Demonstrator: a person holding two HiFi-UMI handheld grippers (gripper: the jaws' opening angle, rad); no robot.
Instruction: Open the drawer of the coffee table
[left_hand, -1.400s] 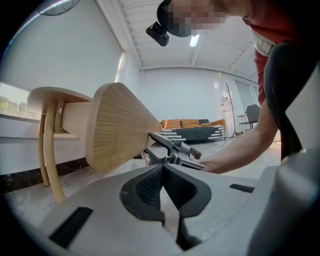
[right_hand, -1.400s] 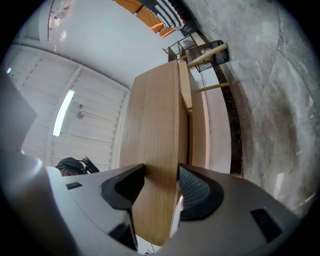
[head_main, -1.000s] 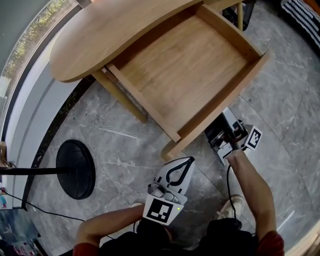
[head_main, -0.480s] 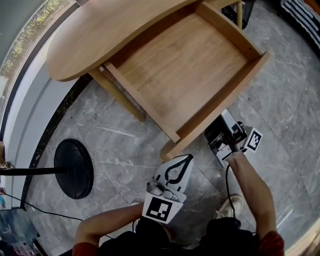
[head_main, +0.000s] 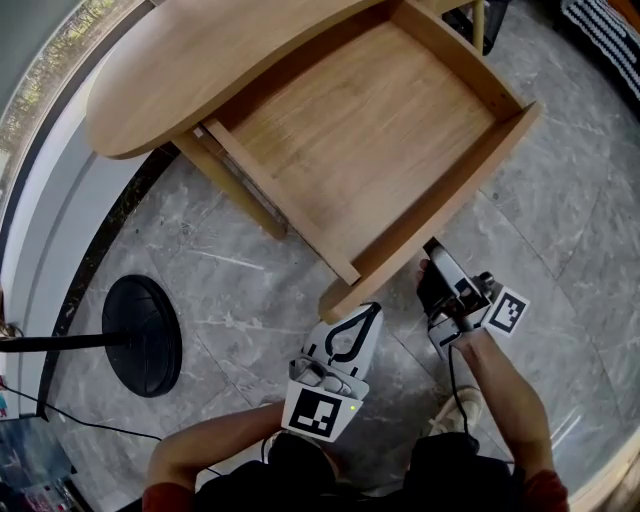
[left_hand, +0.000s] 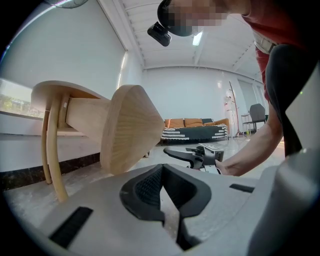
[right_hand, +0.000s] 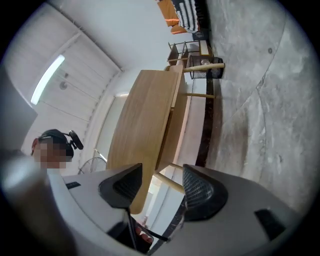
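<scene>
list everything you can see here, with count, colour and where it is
coffee table: one, light wood, top of head view
drawer: one, light wood, pulled out of the table, nothing inside
stand base: one, black round disc with a pole, floor at left
floor: grey marble tiles
sofa: one, orange cushions, far back in left gripper view
left gripper: one, white, jaws together, empty, just below the drawer's near corner
right gripper: one, jaws apart, have just been opening, pads on nothing, beside the drawer front
forearms: two, bare, bottom of head view
</scene>
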